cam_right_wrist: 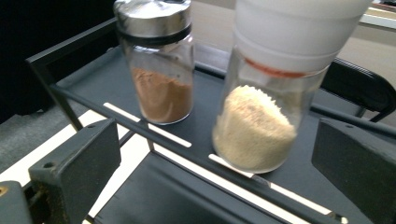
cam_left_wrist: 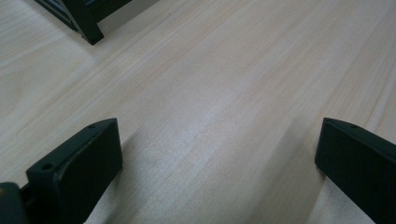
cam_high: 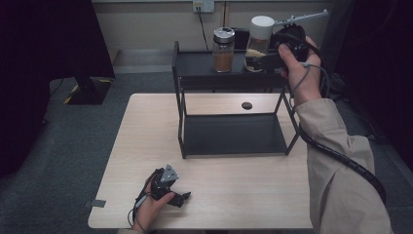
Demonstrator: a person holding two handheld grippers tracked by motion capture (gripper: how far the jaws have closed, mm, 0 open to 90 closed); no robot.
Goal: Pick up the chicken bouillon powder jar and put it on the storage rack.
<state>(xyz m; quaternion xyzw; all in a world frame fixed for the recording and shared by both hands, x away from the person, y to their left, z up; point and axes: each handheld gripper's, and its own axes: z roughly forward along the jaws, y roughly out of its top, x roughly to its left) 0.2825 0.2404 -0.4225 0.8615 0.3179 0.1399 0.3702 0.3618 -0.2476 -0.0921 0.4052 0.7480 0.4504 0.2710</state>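
We saw the white-capped jar (cam_right_wrist: 261,93) standing upright on the top shelf of the black rack (cam_high: 195,66), at the right of the pair of jars there, and its glass body held a pale, sandy-coloured granular fill that reached roughly halfway up, with a red band just under the broad white cap. The right claw (cam_high: 260,61) was level with that jar, its jaws spread wide on either side of it in the right gripper view; we could not tell whether either jaw touched the glass. Just beside it, to its left in the high view and apart from it, stood the metal-lidded jar (cam_right_wrist: 159,70), also upright, with a reddish-brown powder filling its lower part and clear glass above. Both jars sat on the dark shelf surface near its front rail. Below, the rack's lower shelf (cam_high: 234,134) lay on the pale wooden counter (cam_high: 146,126), and a small dark round hole (cam_high: 247,105) showed in the counter behind it. The right hand (cam_high: 297,68) gripped the claw's body, a beige sleeve (cam_high: 336,161) ran down the arm, and a ribbed black cable (cam_high: 350,163) trailed along it. Well apart, near the counter's front edge, the left claw (cam_high: 182,197) rested in the left hand (cam_high: 148,204) with its jaws spread over bare wood and holding nothing.
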